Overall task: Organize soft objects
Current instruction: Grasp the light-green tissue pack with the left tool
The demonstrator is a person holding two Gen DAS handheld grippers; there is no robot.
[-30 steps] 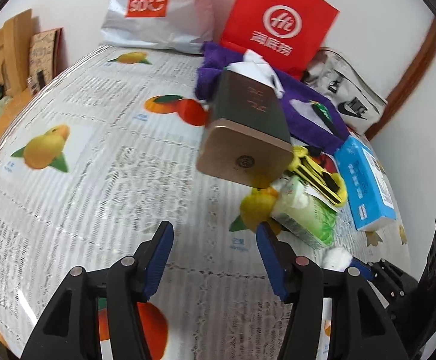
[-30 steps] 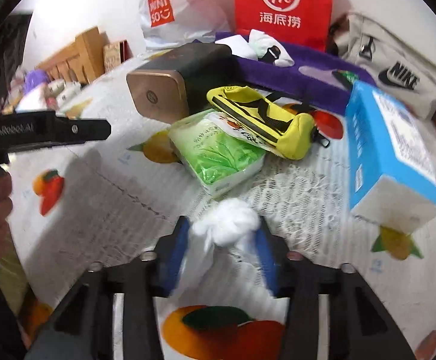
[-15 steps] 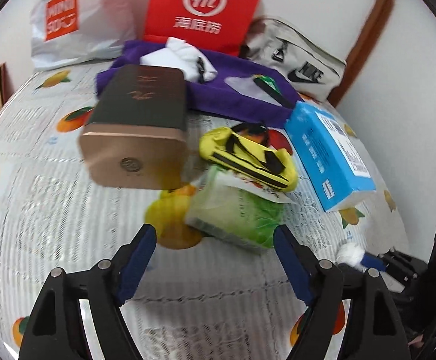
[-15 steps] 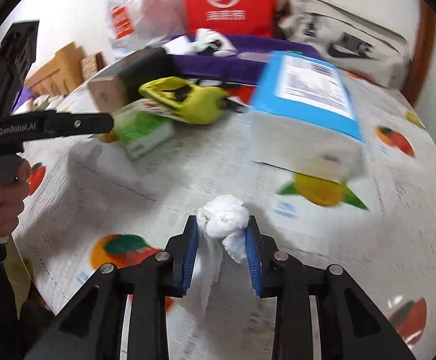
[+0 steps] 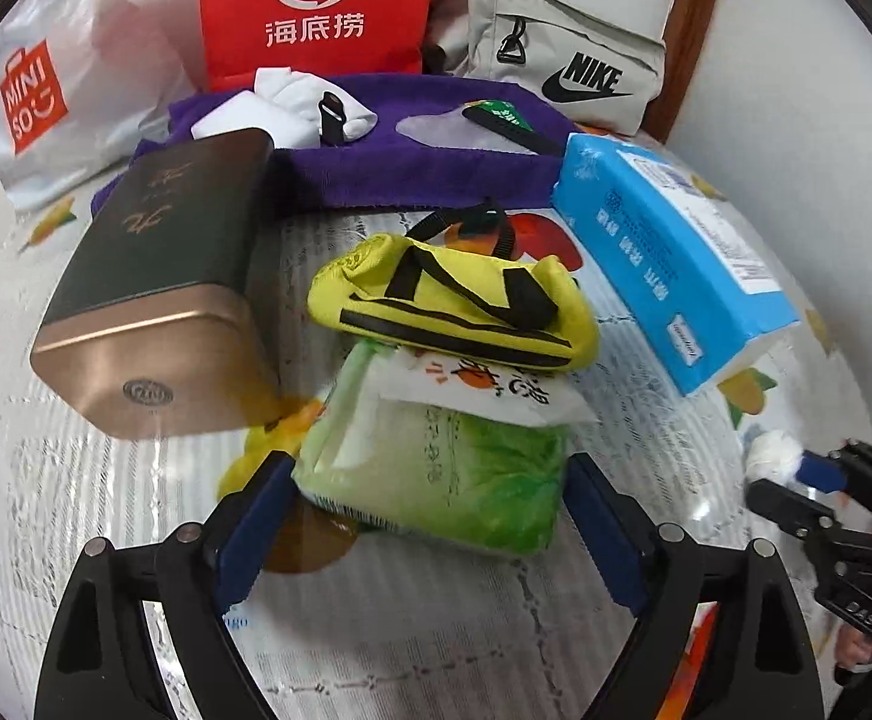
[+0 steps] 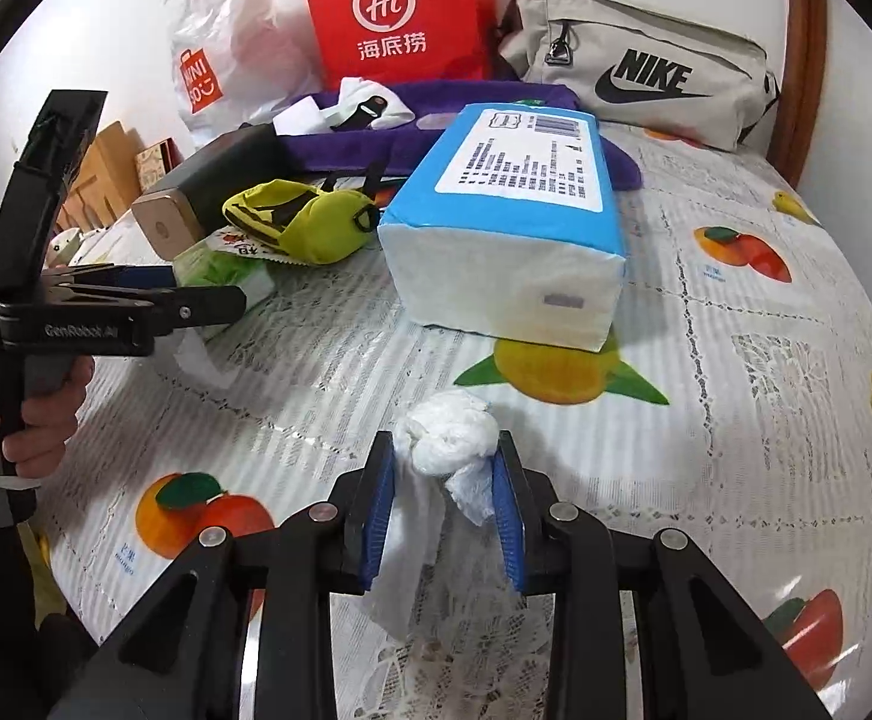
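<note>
A green soft tissue pack point(image 5: 466, 456) lies on the fruit-print bedspread point(image 5: 75, 480), with a yellow pouch point(image 5: 454, 300) resting on its far end. My left gripper point(image 5: 429, 471) straddles the pack's near end. Its jaws are opening and the blue pads stand at the pack's sides without squeezing it. My right gripper point(image 6: 445, 480) is shut on a crumpled white tissue wad point(image 6: 445, 438), held just above the bedspread in front of a blue tissue pack point(image 6: 508, 228). That wad point(image 5: 772, 450) also shows at the right edge of the left wrist view.
A dark tin box with a gold end point(image 5: 159, 276) lies left of the pouch. Behind are a purple towel point(image 5: 411, 144) with white socks point(image 5: 291, 102), a red paper bag point(image 5: 315, 6), a white Miniso bag point(image 5: 45, 84) and a grey Nike bag point(image 5: 562, 66). A hand point(image 6: 33, 408) holds the left gripper.
My left gripper swung right from the tin box to the green pack and its jaws widened around it. My right gripper carried the wad away from the pile, in front of the blue pack.
</note>
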